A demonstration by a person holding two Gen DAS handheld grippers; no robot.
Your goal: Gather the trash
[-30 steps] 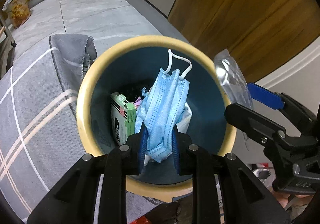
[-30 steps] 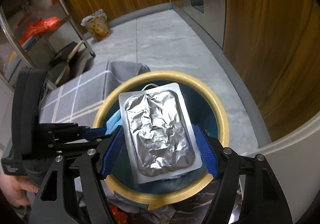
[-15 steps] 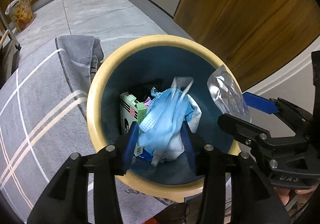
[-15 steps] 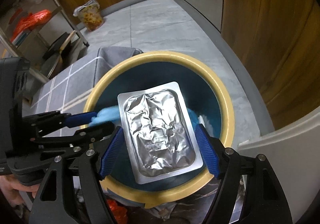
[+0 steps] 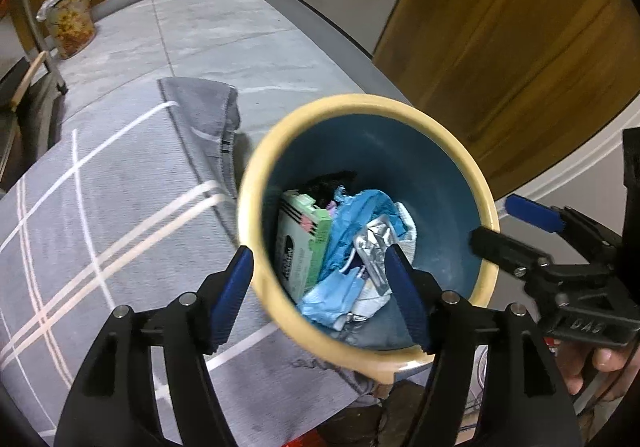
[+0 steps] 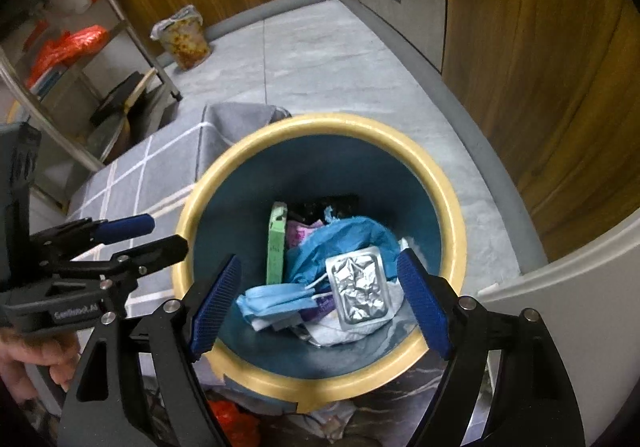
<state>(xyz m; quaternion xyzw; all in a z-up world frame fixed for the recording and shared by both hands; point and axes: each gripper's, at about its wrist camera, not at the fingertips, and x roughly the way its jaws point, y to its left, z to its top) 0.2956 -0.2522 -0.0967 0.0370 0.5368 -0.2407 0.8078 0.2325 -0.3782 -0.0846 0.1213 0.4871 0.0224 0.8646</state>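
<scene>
Now both tongs hung over the round bin (image 6: 320, 387), and both were empty. The left gripper (image 5: 320, 299) had just been opening, and nothing sat between its blue pads (image 5: 232, 299). The right gripper (image 6: 316, 307) had just been opening too, with nothing gripped. The blue face mask (image 6: 276, 301) and the shiny foil pack (image 6: 360, 291) lay down inside the bin, on top of the other trash.

It looked like this drop was done. To do the step well, each hand should lift straight up with its pads kept wide, so no mask loop gets caught and pulled back out. The two tongs were close together, so they should move apart slowly and not bump.

The bin had a smooth yellow rim and dark blue walls. The mask was soft, thin and crumpled, with white string loops. The foil pack was flat and stiff, a rectangle with round corners and a wrinkly silver middle. A green cardboard box (image 6: 277, 243) stood on its edge beside them. White tissue (image 6: 344, 331) lay under the foil pack. A gray cloth with white lines (image 5: 100, 215) lay just beside the bin and looked soft.
</scene>
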